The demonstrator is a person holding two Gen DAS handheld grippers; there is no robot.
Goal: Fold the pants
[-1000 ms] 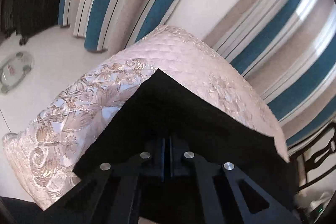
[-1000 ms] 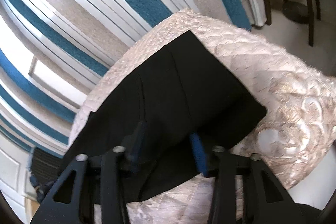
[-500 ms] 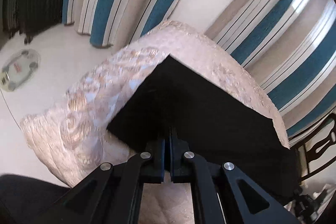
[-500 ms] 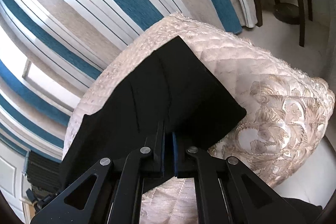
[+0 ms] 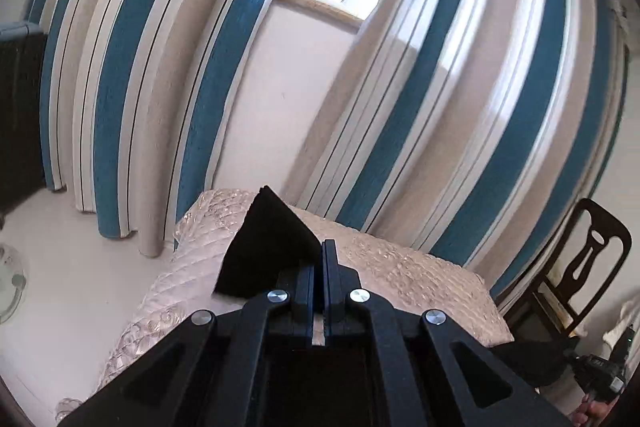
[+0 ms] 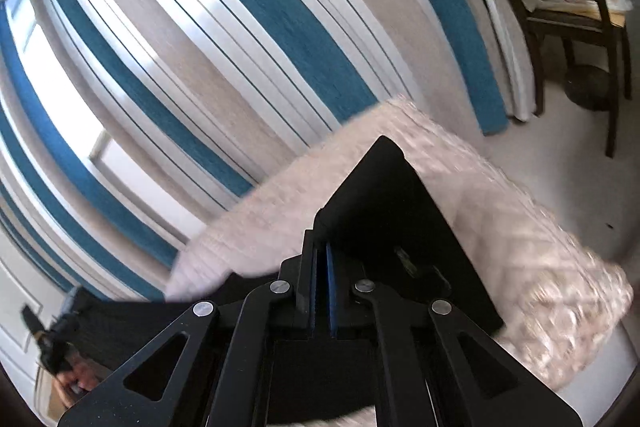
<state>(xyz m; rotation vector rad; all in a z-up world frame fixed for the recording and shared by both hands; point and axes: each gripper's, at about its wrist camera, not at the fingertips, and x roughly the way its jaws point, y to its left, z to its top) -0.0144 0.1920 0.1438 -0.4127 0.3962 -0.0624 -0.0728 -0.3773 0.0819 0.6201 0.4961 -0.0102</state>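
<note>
Black, matte and flat, the pants (image 6: 400, 227) lie as one folded garment on a quilted, pale pink bedspread (image 5: 420, 275) with shiny floral stitching. In the right wrist view the right gripper (image 6: 321, 267) has just been closing and now pinches the near edge of the cloth between its blue-faced pads; the fabric rises from the bed as a stiff sheet with one sharp far corner and a straight right-hand edge. In the left wrist view the left gripper (image 5: 319, 263) is clamped on the cloth as well, a dark triangular flap standing up just left of its two black fingers. Bedspread shows bare on both sides of the pants, and pale floor (image 5: 80, 259) lies open beyond the bed's edge. Behind hang two striped curtains (image 5: 460, 107) in teal, beige and white. One dark wooden chair (image 6: 560, 7) stands apart at the right.
</note>
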